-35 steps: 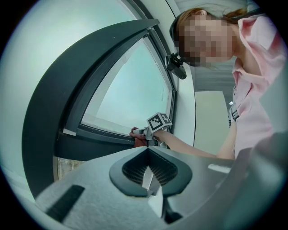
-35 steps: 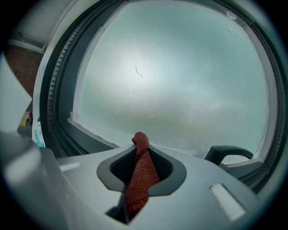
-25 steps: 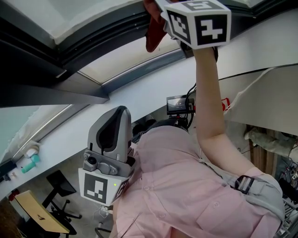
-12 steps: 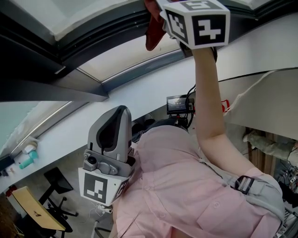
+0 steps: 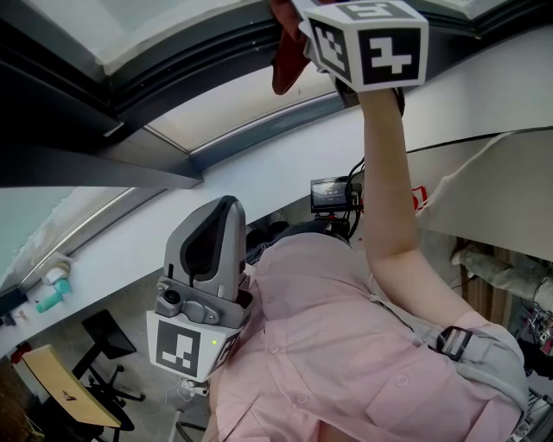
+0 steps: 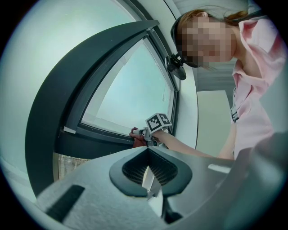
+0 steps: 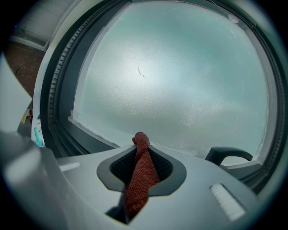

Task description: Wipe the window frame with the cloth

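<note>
A dark red cloth point(image 5: 287, 62) hangs from my right gripper point(image 5: 299, 24), which is raised to the dark window frame point(image 5: 173, 65) at the top of the head view. In the right gripper view the cloth point(image 7: 139, 175) is clamped between the jaws of the right gripper point(image 7: 140, 155), its tip against the lower frame point(image 7: 85, 134) under the frosted pane point(image 7: 171, 76). My left gripper point(image 5: 216, 214) is held low by the pink shirt, jaws together with nothing in them. The left gripper view looks past the left gripper point(image 6: 148, 177) to the far cloth point(image 6: 137, 140).
A dark window handle point(image 7: 227, 155) sits on the frame to the right of the cloth. Small bottles point(image 5: 50, 292) stand on a white ledge at lower left. A black chair point(image 5: 112, 345) and a tan desk point(image 5: 73, 397) are far below. A small screen point(image 5: 330, 194) is behind the arm.
</note>
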`<state>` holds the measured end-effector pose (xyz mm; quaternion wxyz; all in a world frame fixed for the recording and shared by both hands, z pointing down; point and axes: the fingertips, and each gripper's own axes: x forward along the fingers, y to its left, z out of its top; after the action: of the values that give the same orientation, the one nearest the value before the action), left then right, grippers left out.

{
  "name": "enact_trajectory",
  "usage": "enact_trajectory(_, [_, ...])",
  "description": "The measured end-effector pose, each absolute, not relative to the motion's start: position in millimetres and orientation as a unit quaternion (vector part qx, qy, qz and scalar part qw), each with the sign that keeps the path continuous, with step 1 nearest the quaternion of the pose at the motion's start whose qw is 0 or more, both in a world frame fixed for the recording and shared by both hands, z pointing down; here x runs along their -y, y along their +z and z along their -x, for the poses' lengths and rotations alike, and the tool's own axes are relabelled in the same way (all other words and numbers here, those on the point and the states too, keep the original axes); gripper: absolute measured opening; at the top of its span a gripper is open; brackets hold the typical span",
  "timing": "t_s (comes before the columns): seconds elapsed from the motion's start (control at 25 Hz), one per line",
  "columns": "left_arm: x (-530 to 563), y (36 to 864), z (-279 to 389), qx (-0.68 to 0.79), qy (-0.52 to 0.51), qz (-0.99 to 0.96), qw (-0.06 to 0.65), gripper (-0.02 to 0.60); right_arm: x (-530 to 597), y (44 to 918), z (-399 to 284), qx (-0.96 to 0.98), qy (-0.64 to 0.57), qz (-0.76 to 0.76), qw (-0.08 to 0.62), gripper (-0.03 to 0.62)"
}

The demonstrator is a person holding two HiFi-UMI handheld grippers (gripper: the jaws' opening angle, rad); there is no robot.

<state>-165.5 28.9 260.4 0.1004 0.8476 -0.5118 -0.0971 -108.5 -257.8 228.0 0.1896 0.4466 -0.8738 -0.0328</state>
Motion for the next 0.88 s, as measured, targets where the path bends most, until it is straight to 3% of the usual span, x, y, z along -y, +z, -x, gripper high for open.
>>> enact_trajectory(0.88, [-31.8,259.8,166.7,0.508,-0.101,-0.849,0.100,-0.002,272.2,224.4,77.9,0.860,-0.038,-0.480,0.171,0.064])
